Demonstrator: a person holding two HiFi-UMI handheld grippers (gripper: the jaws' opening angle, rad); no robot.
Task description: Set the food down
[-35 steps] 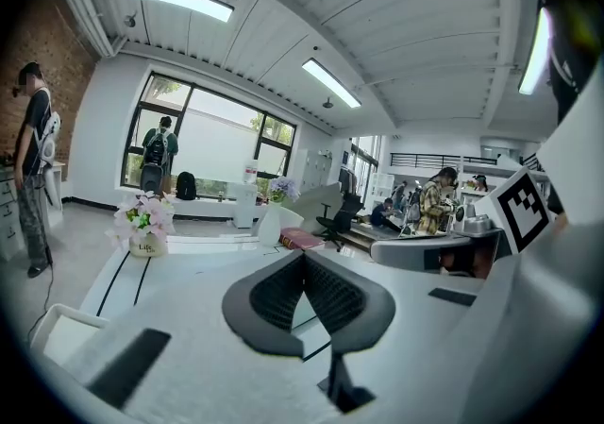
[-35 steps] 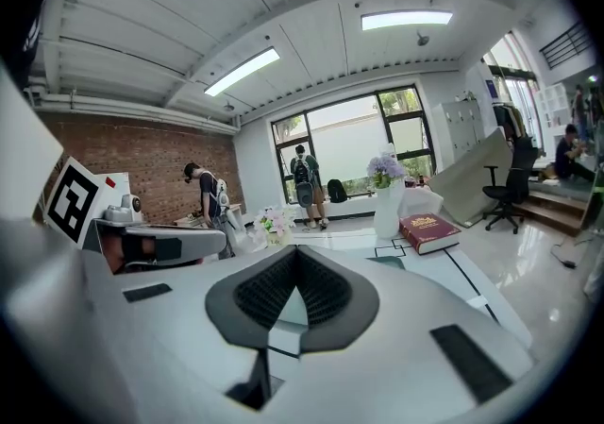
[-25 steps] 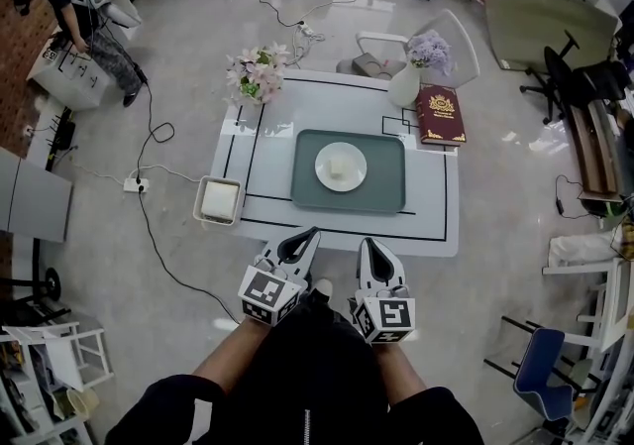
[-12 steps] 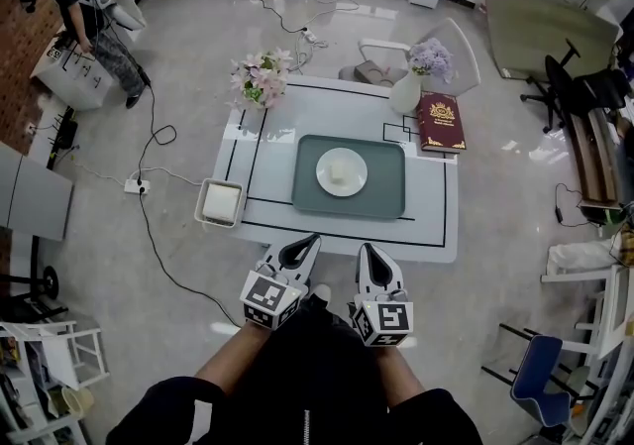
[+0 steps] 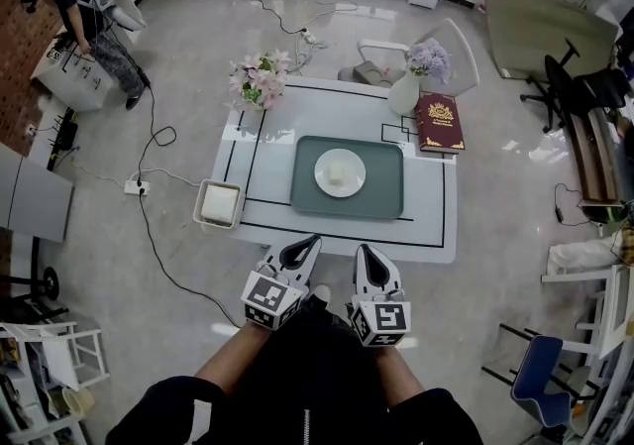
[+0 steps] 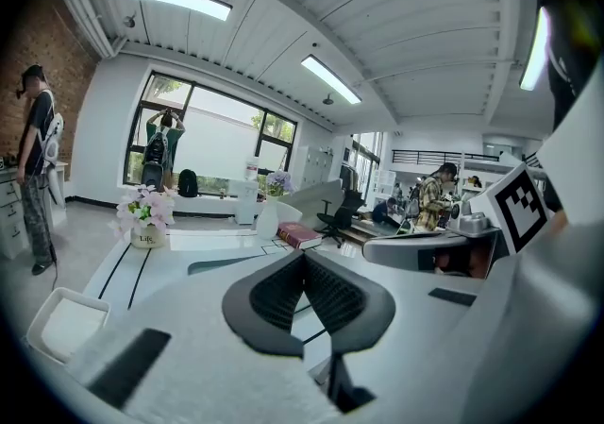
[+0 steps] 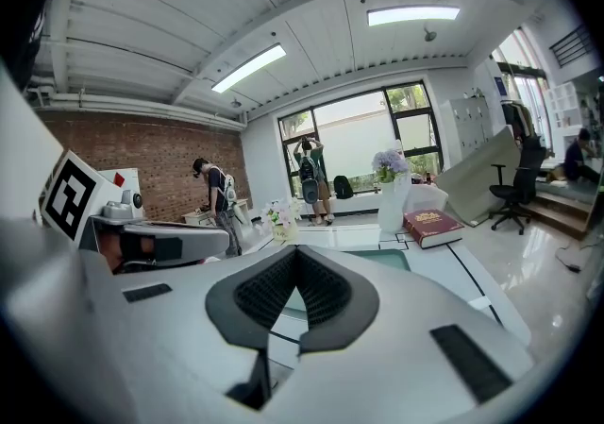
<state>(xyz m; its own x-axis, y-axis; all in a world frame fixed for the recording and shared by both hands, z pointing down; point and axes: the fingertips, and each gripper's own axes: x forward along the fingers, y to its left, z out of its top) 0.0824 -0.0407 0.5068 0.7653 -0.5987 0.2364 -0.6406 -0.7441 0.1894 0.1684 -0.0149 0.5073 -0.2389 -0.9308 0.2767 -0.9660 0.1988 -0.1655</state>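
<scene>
A pale piece of food [image 5: 340,172] lies on a white plate [image 5: 327,162] in the middle of a green tray [image 5: 381,190] on the white table [image 5: 436,225]. Both grippers hang side by side just short of the table's near edge, close to the person's body and well apart from the tray. My left gripper [image 5: 313,238] is shut with nothing between its black pads [image 6: 274,295]. My right gripper [image 5: 363,248] is also shut and empty, its pads [image 7: 326,292] meeting at the tip. Both gripper views look across the table top.
A pot of pink flowers [image 5: 259,76] stands at the table's far left corner, a white vase [image 5: 406,86] and a red book [image 5: 440,120] at the far right. A white box [image 5: 220,202] hangs off the left edge. A chair [image 5: 381,61] stands behind; cables [image 5: 149,146] cross the floor.
Both grippers stay shut and nearly still in front of the body. The head view has shifted slightly, so the table sits a little lower in the picture.
</scene>
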